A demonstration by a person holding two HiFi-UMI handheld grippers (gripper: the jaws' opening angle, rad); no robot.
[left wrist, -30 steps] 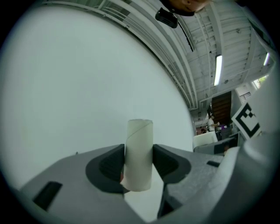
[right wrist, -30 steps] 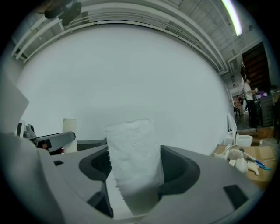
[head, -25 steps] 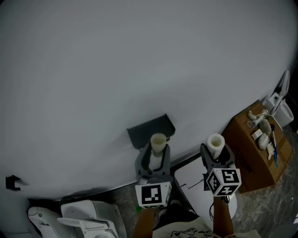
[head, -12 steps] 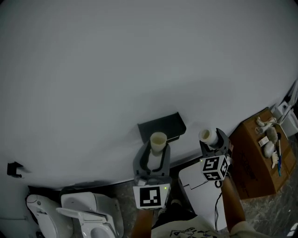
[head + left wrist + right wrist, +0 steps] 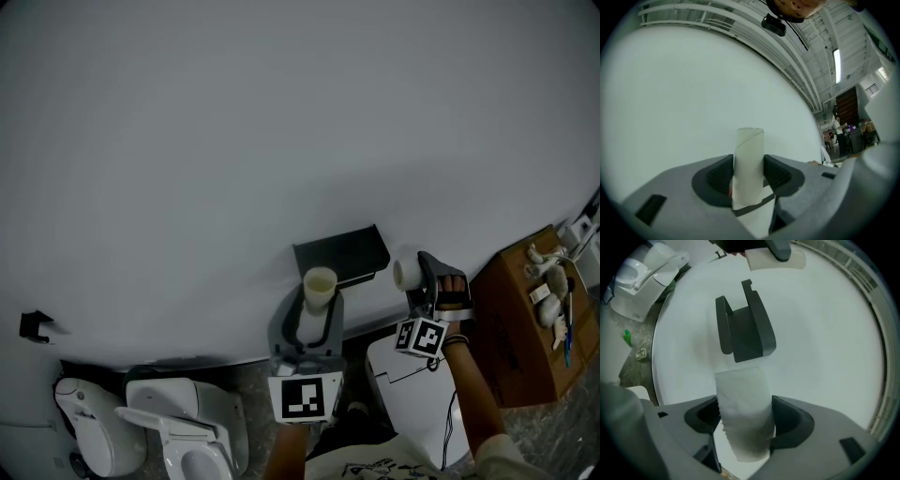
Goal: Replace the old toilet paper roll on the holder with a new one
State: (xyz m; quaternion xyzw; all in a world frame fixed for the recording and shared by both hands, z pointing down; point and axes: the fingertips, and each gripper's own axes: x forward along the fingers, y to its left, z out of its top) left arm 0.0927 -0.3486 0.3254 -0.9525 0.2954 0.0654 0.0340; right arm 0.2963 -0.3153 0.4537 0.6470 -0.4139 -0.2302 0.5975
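Head view shows me the holder (image 5: 342, 253) bare, my left gripper (image 5: 318, 305) clamped on the old cardboard tube (image 5: 320, 282), my right gripper (image 5: 424, 278) grasping the new roll (image 5: 406, 273) near the holder, not yet mounted.

Head view steeply down; right claw view close; holder (image 5: 342, 255) shared.

The head view is dim and grey, the wall (image 5: 281, 112) evenly lit without hard shadows. Both gripper views are bent strongly at the edges and darkened in the corners. Glare is seen from a strip light (image 5: 836, 65) up-right of the left gripper (image 5: 749, 164), whose body looks perhaps defocused.
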